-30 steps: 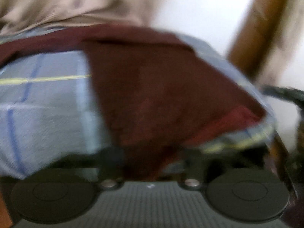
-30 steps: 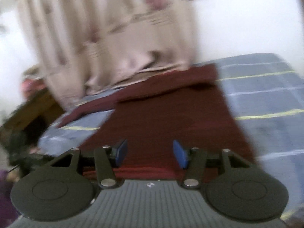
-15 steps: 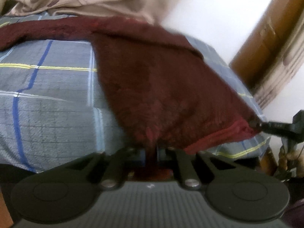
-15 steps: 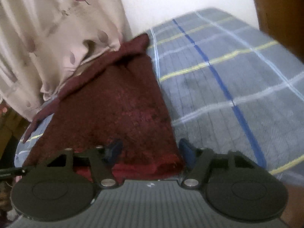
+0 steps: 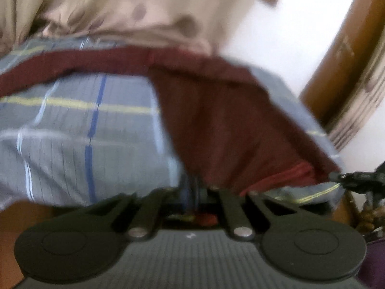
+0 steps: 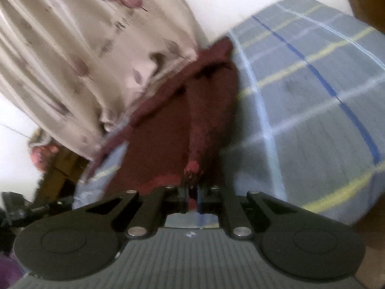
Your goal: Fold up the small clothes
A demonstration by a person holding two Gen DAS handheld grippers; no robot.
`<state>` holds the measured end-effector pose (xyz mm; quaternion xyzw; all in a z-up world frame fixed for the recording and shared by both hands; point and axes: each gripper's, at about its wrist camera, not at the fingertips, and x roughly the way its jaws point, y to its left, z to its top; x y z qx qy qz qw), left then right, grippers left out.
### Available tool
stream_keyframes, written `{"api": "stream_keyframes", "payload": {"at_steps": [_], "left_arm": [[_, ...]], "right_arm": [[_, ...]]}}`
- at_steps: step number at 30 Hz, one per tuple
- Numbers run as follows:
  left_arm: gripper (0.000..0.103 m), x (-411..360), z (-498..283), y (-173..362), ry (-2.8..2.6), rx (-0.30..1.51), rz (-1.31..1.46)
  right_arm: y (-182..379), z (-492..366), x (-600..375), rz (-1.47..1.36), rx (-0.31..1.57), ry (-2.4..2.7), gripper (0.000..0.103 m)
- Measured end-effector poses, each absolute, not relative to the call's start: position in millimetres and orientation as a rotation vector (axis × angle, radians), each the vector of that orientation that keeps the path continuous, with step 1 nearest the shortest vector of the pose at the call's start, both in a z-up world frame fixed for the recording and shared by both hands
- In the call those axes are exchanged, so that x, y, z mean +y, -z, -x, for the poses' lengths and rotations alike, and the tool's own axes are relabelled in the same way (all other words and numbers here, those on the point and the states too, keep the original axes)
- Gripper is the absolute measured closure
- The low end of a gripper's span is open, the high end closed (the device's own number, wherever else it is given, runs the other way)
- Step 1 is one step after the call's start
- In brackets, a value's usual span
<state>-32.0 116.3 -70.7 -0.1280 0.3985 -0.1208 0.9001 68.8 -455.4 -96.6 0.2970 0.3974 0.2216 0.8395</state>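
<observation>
Maroon garment (image 5: 231,130) lies spread on bed w/ grey plaid sheet (image 5: 72,144), near edge toward both grippers, sleeve strip running along far side by beige patterned curtain (image 5: 144,7).

Vs 1 s ago: right gripper (image 6: 191,193) had blue pads wide apart over hem; now jaws pinched tight on bunched corner of hem, cloth pulled into a ridge rising from the pads. Half a sec back they were only closing in. Left gripper (image 5: 191,190) was already nearly closed at garment's near corner; now fully clamped on that corner, fabric tucked between the pads. Right view has rolled, so bed sits tilted. In left view, right gripper's black tip (image 5: 356,177) shows at garment's other near corner.

Materials: garment looks fuzzy, knit-like, w/ brighter red hem band (image 5: 284,178). Sheet is smooth woven cotton-ish, yellow, white, blue lines. Curtain thin, draped, leaf/dot print. Brown wooden frame (image 5: 344,48) at right. Gripper bodies matte black, ribbed grey top. Both views motion-blurred.
</observation>
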Motion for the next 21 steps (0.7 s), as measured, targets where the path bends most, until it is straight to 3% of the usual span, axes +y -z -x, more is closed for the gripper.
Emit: {"api": "stream_keyframes", "payload": {"at_steps": [3,5,7,8,9,10,14,17,19,20,21], "left_arm": [[0.095,120,27,86,0.255,0.832,0.350],[0.094,119,23,92,0.282,0.834,0.382],[0.093,112,15,99,0.314,0.871,0.389],[0.092,108,11,105,0.333,0.892,0.376],[0.092,104,8,109,0.336,0.906,0.370],[0.092,101,5,112,0.340,0.909,0.375],[0.076,88,-5,119,0.371,0.909,0.363],[0.077,80,-9,119,0.367,0.874,0.332],[0.093,76,-14,121,0.345,0.899,0.335],[0.094,75,-15,122,0.348,0.913,0.345],[0.094,75,-15,121,0.356,0.912,0.348]], "right_arm": [[102,-64,-468,-0.633,0.826,-0.434,0.091],[93,-61,-476,-0.644,0.781,-0.422,0.085],[84,-64,-476,-0.575,0.751,-0.387,0.049],[81,-67,-475,-0.545,0.733,-0.373,0.012],[80,-71,-474,-0.520,0.715,-0.368,0.001],[81,-76,-473,-0.494,0.706,-0.367,0.001],[96,-104,-470,-0.509,0.767,-0.398,0.002],[109,-117,-463,-0.523,0.821,-0.436,0.014],[113,-122,-456,-0.514,0.850,-0.445,0.031],[114,-124,-453,-0.512,0.859,-0.450,0.051],[116,-126,-452,-0.523,0.876,-0.458,0.091]]}}
